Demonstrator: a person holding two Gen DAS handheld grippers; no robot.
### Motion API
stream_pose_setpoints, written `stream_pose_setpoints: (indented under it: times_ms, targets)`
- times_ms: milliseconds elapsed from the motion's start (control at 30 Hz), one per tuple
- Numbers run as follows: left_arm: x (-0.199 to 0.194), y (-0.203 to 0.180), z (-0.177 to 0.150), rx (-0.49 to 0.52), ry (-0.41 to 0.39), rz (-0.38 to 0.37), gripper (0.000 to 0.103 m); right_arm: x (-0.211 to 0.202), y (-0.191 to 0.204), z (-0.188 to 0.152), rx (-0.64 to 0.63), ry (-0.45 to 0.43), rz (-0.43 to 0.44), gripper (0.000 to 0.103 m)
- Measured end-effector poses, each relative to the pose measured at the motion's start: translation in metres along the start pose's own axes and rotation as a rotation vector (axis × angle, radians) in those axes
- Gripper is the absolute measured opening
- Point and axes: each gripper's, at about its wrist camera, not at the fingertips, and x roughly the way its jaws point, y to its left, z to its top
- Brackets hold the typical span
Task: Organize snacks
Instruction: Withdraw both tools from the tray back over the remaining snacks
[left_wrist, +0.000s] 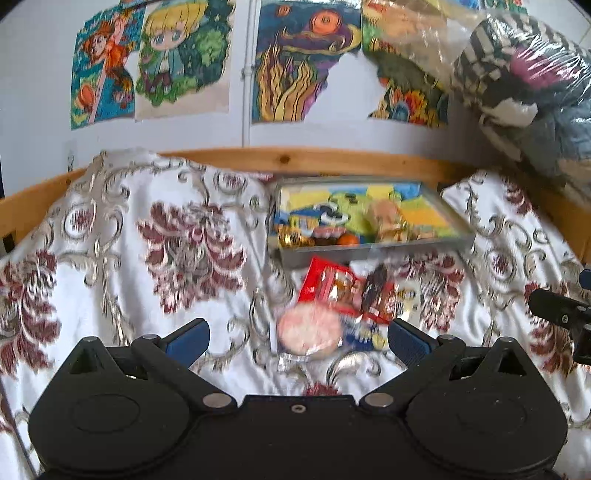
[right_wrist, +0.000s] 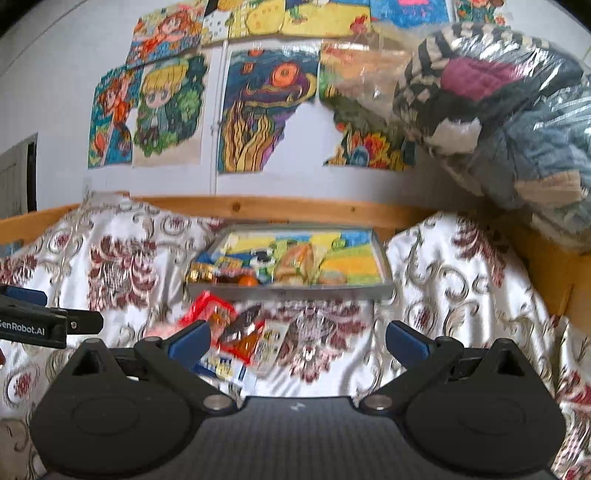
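Snacks lie in two groups on a patterned bedspread (left_wrist: 122, 236): some already rest inside a shallow grey tray (left_wrist: 369, 254) with a colourful picture on its floor, set far back against the wooden bed rail (left_wrist: 332, 162), and a loose pile sits on the cloth just near of the tray's front wall. In that pile are a red packet (left_wrist: 325, 284), a round pink snack in clear wrap (left_wrist: 308, 330), a dark wrapper (left_wrist: 375, 288) and a blue-and-yellow pack (left_wrist: 364, 336), overlapping one another; blur hides finer detail. The left gripper (left_wrist: 297, 338) hangs low over the pink round one with its jaws released and spread wide on either side, empty, likely lined up for a pick. The right gripper (right_wrist: 297, 339) is likewise spread apart and empty, poised to the right of the pile over bare cloth. Keeping the tray close behind the pile probably makes each transfer short. The loose wrappers look slippery and crinkly.
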Motion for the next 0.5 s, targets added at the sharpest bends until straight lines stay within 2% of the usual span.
stream_pose_setpoints:
  times_ms: [267,500]
  targets:
    - [0.010,0.001,-0.029,0.042,0.039,0.001,0.102,0.013,0.017,-0.025,-0.050,0.094,0.044,0.103]
    - [0.018,0.004,-0.027,0.082,0.062,-0.008,0.102,0.023,0.023,-0.037,-0.058,0.156,0.063,0.103]
